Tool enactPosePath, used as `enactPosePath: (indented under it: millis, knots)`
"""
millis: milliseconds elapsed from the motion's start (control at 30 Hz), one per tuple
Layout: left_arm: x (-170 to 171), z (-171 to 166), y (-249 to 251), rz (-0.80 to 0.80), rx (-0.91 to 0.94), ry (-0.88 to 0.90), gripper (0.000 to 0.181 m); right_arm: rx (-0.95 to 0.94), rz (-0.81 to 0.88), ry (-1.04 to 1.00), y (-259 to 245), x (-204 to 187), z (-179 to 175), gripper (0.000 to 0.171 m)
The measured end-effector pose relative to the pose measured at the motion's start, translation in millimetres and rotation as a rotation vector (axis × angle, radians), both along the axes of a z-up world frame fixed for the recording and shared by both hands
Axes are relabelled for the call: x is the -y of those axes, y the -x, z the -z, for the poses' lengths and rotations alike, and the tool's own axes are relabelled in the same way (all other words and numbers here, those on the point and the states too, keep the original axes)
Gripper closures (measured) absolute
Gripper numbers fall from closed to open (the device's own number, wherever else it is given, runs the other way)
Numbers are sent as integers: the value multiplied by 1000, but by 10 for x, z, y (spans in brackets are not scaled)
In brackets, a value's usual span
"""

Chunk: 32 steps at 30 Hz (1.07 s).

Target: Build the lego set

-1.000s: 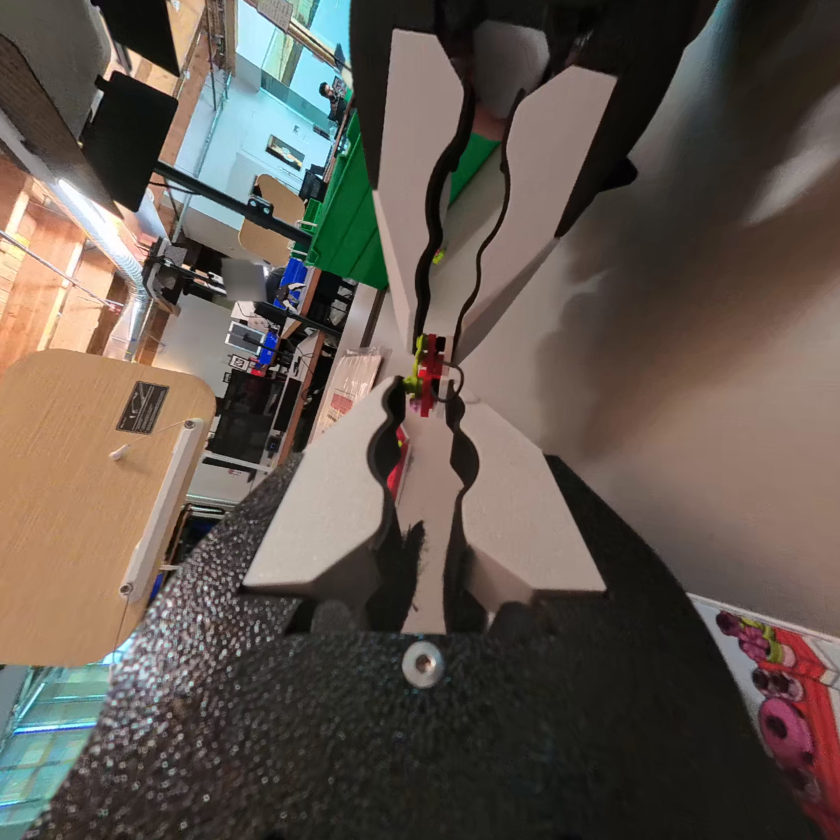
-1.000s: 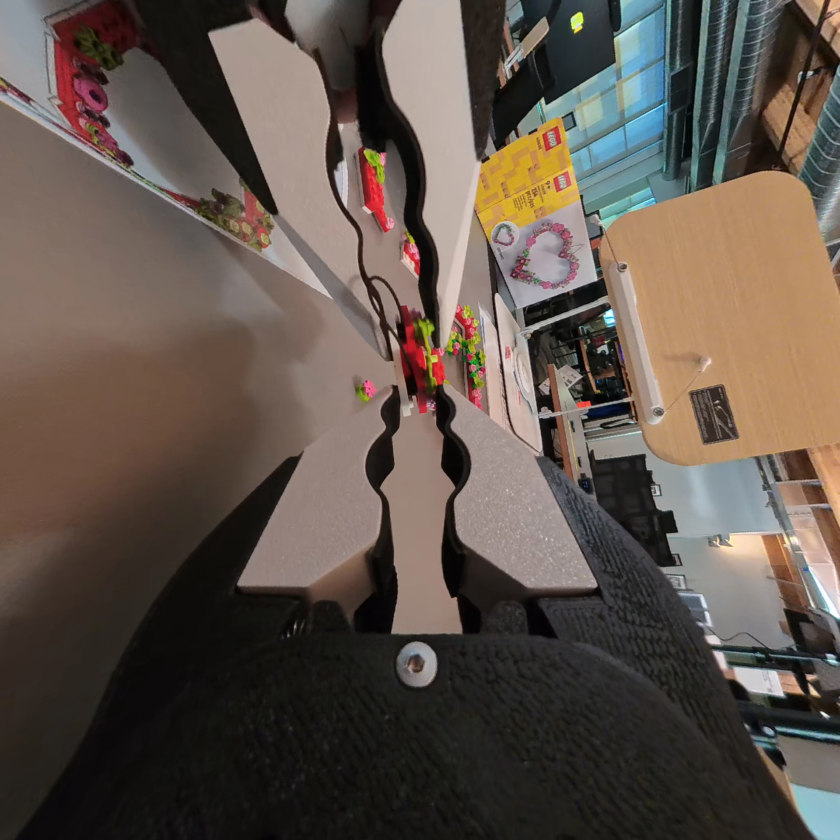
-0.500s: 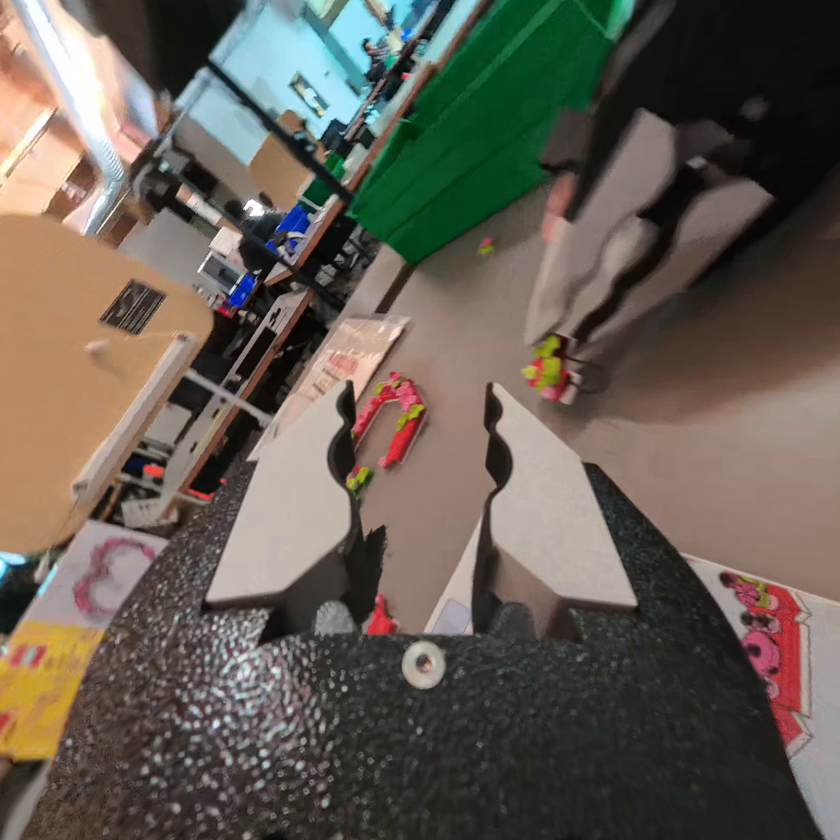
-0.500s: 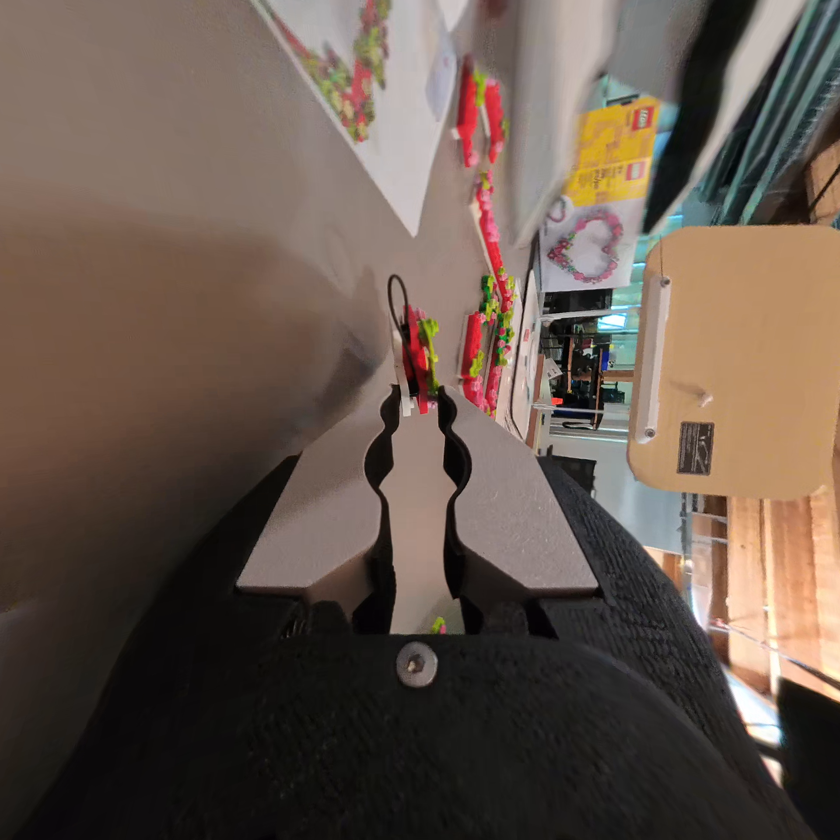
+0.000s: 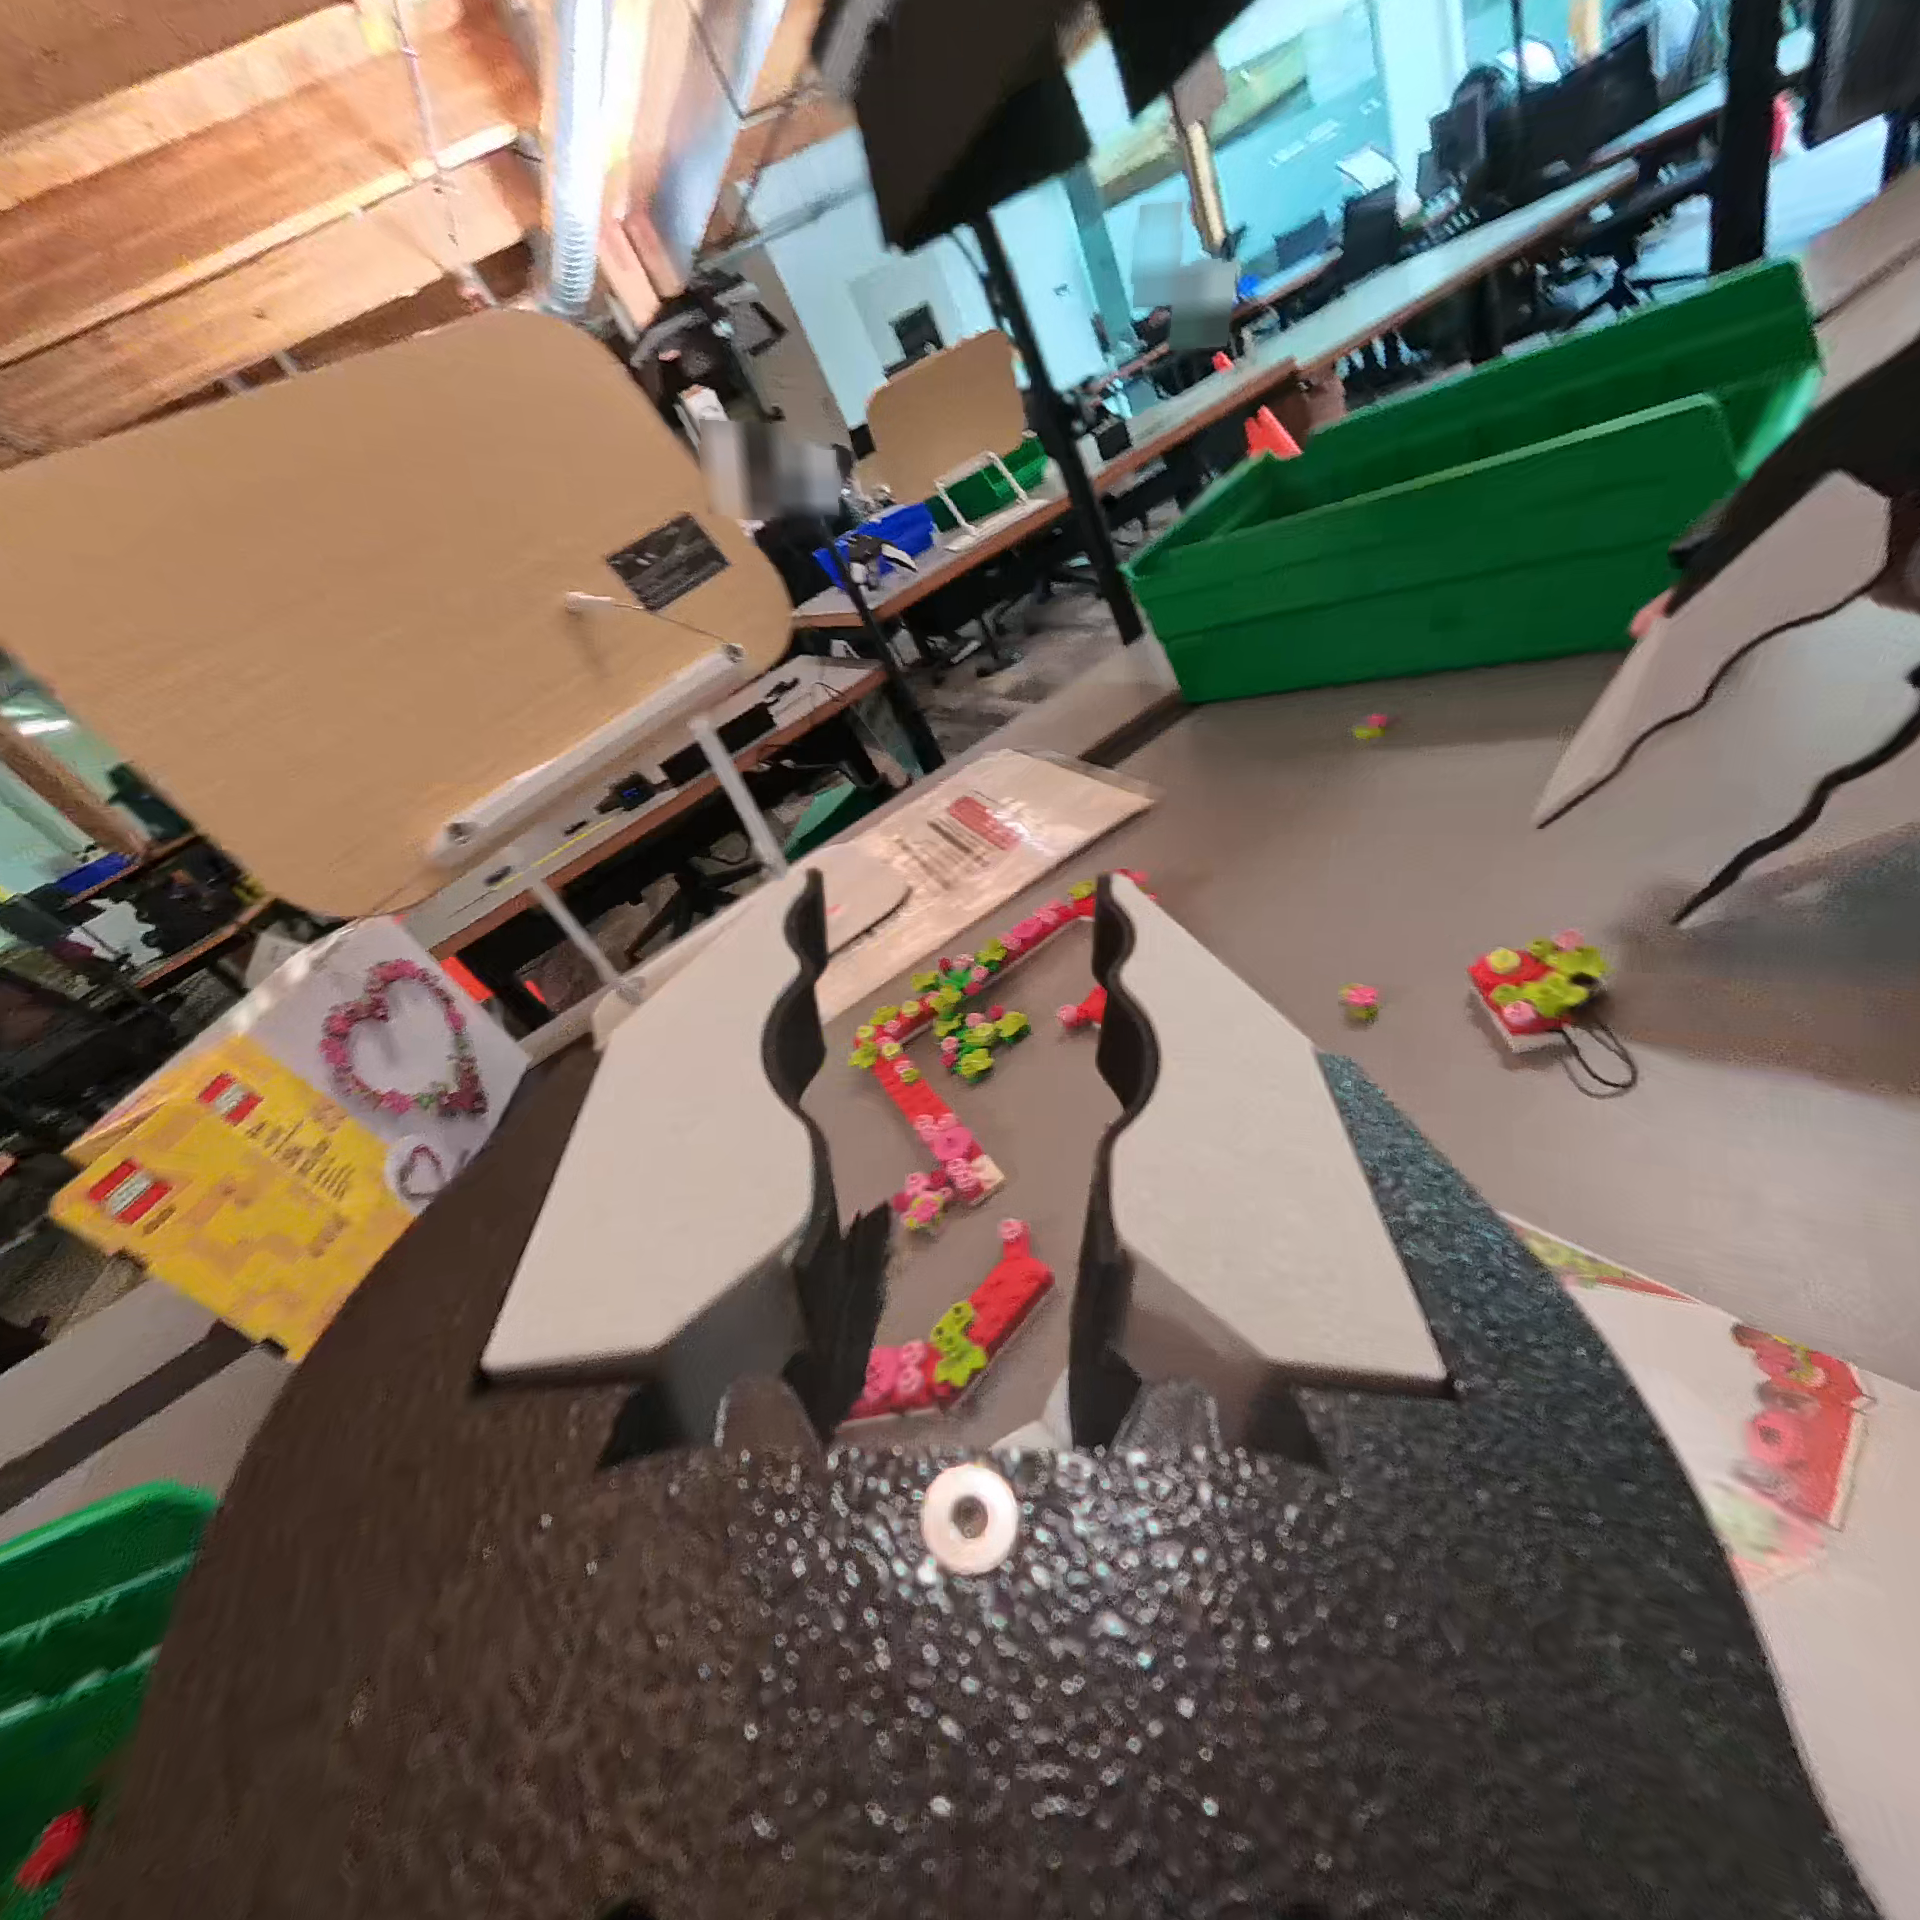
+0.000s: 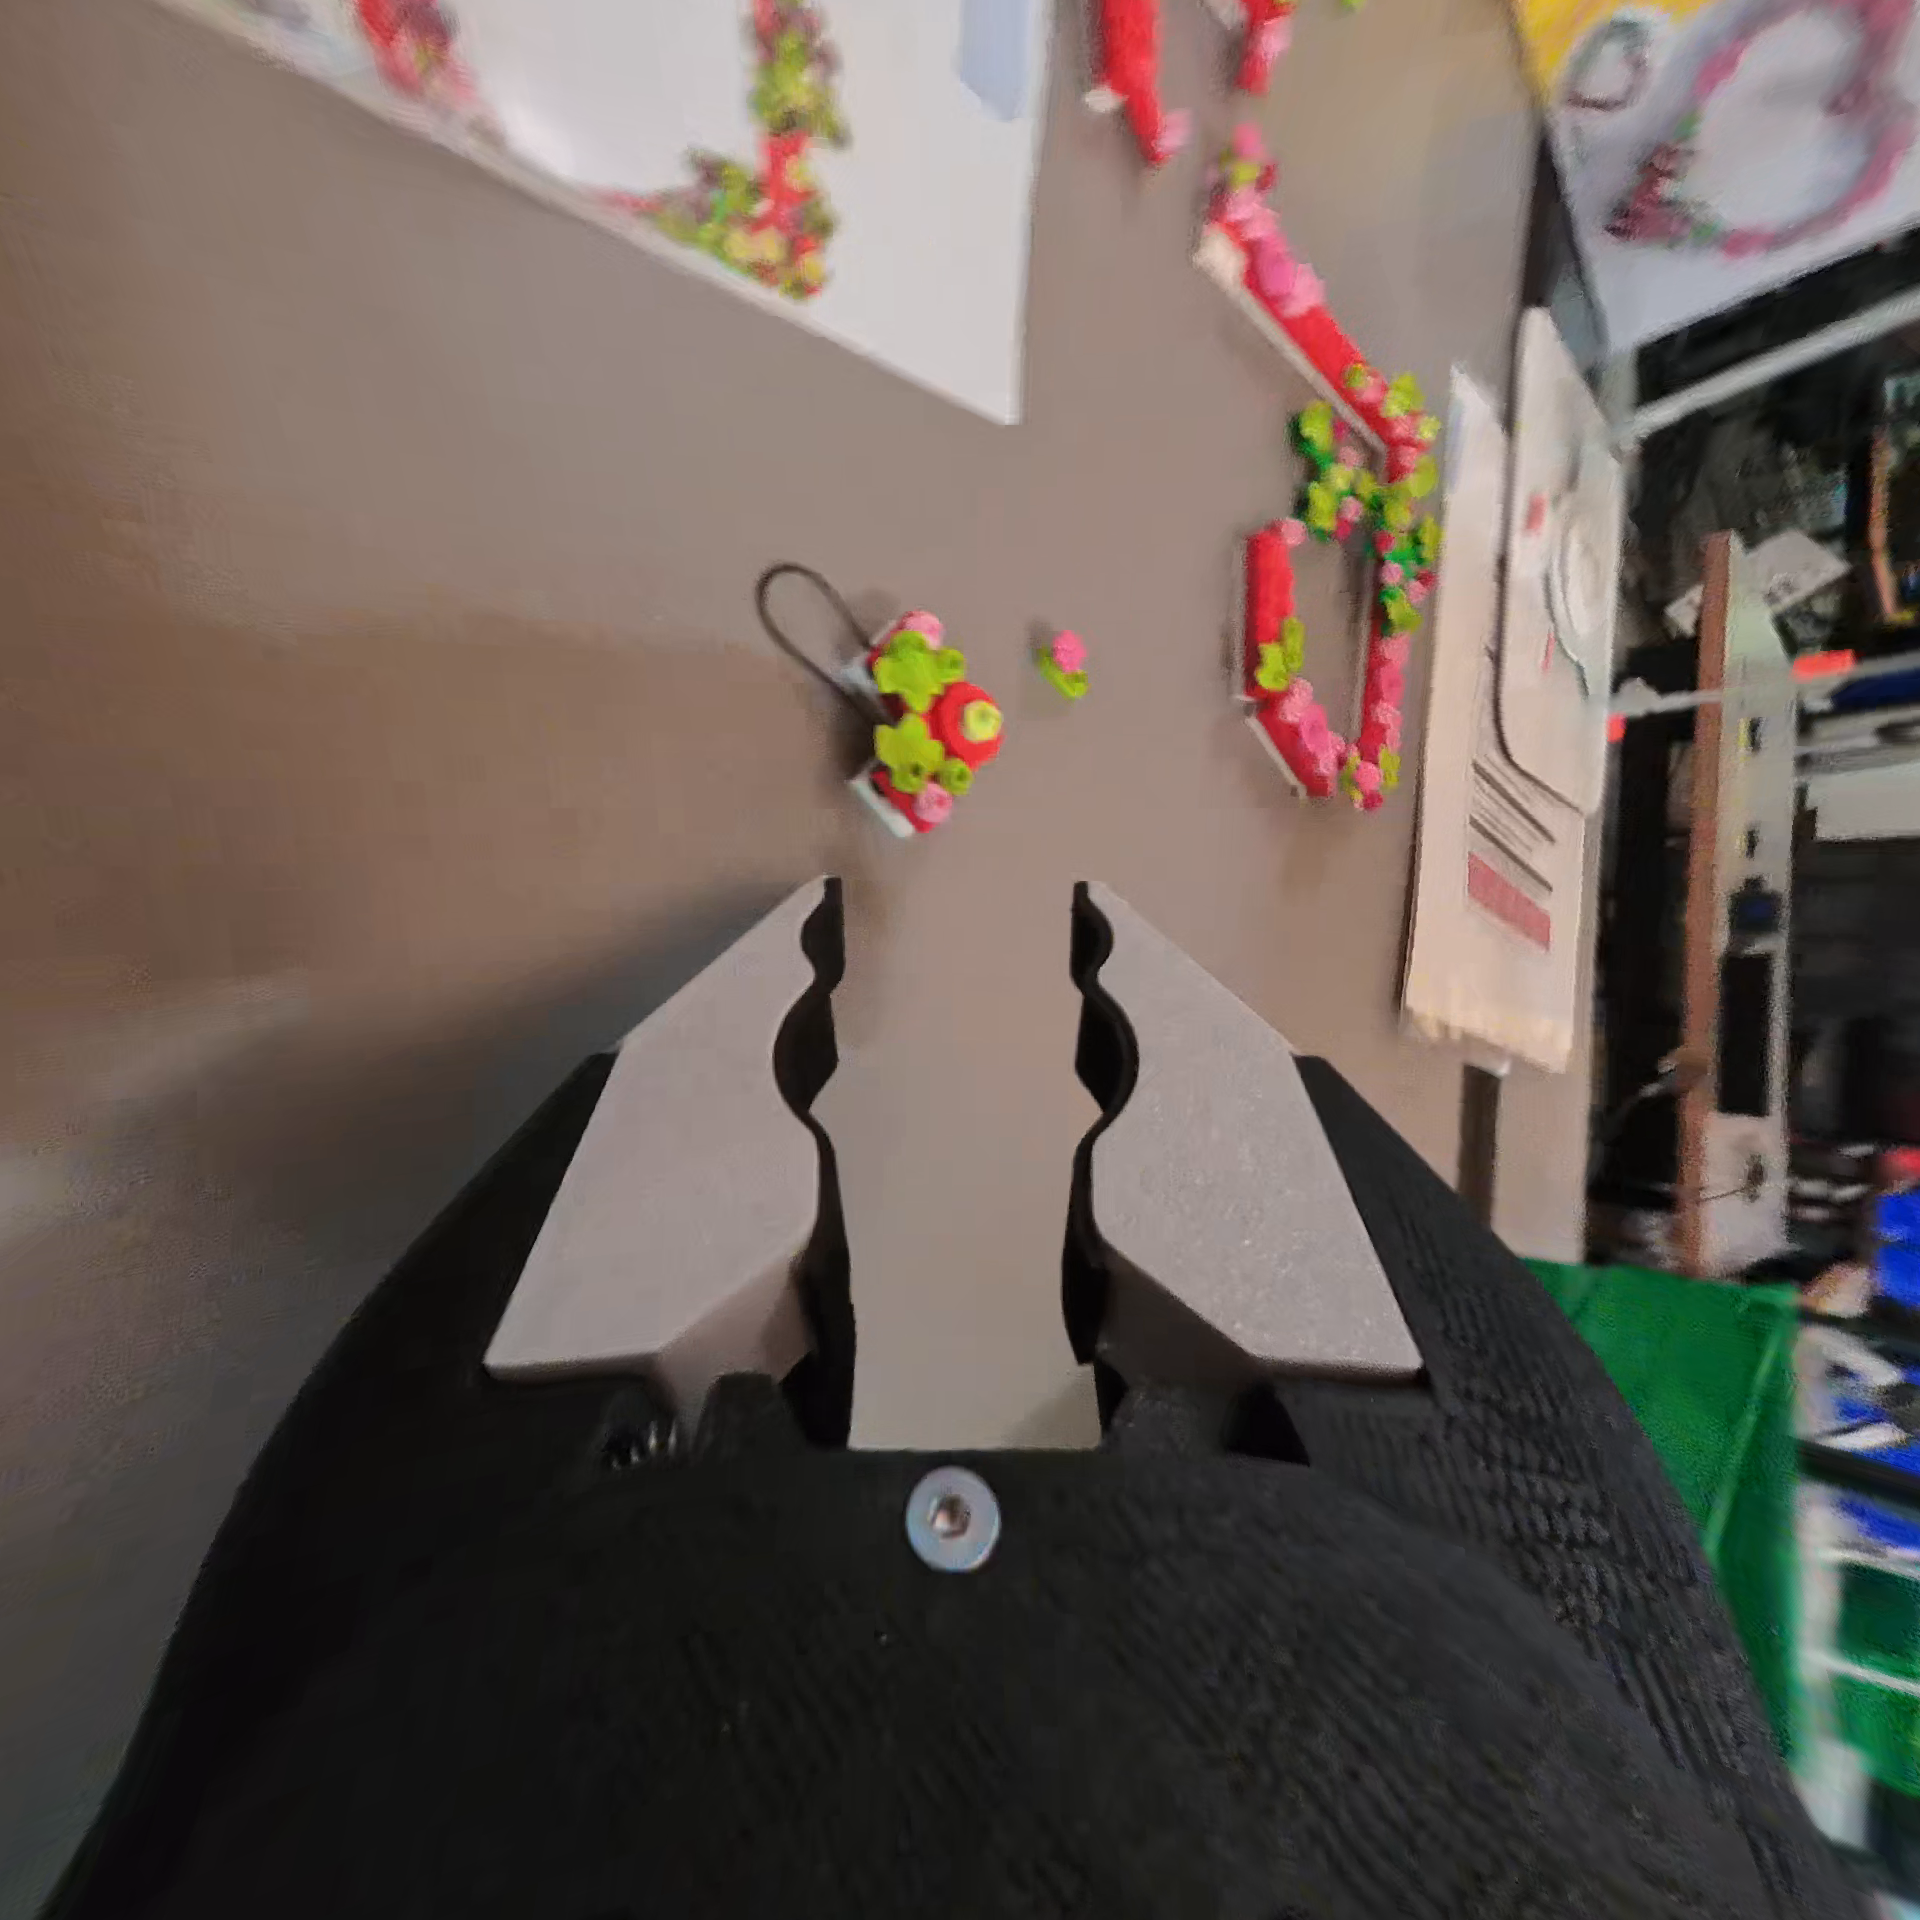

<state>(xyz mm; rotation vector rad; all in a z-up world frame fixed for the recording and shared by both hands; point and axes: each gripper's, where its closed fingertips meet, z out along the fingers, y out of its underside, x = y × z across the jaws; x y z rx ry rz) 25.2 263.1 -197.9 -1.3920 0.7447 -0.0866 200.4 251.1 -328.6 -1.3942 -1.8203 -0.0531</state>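
Observation:
A small red, green and pink flower piece with a black cord loop point(image 6: 925, 717) lies on the grey table point(image 6: 416, 623), just beyond my right gripper point(image 6: 951, 894), which is open and empty. The same piece shows at the right of the left wrist view point(image 5: 1538, 987). My left gripper point(image 5: 956, 904) is open and empty above long red flower strips point(image 5: 935, 1112). A curved red strip assembly point(image 6: 1330, 582) lies right of the piece. A tiny pink and green flower point(image 6: 1065, 660) lies between them. The right gripper's fingers point(image 5: 1714, 717) show at the far right of the left wrist view.
An instruction sheet point(image 6: 727, 156) lies at the table's far side. The yellow set box point(image 5: 260, 1164) stands at the left. Green bins point(image 5: 1455, 561) stand at the back. A clear bag with papers point(image 5: 987, 831) lies by the strips. A wooden chair back point(image 5: 343, 623) rises behind. My right fingertips sit around 20 cm from my left ones.
Both grippers have let go of the small flower piece, opened and drawn apart. The piece now lies on the table. Both views have swung round.

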Motion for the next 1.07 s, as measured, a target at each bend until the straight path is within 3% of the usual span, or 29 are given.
enactPosePath:
  millis: [133, 233, 367, 600, 833, 1067]
  knots:
    - [-40, -279, 492, -103, 98, -81, 131, -454, 127, -11, -82, -195, -398, 129]
    - [-106, -515, 809, -146, 138, -164, 134, -757, 218, -135, -251, -345, -690, 136]
    - [-306, -608, 970, -88, 192, -176, 136, -731, 374, -301, -474, -591, -733, 141]
    - [-617, -459, 1176, -1, 285, -219, 140, -825, 488, -239, -445, -829, -747, 144]
    - [-363, -386, 1202, -9, 252, -434, 145, -760, 506, -293, -255, -988, -717, 150]
    - [-523, -104, 1148, 2, 219, -367, 150, -660, 538, -328, -215, -1043, -688, 151]
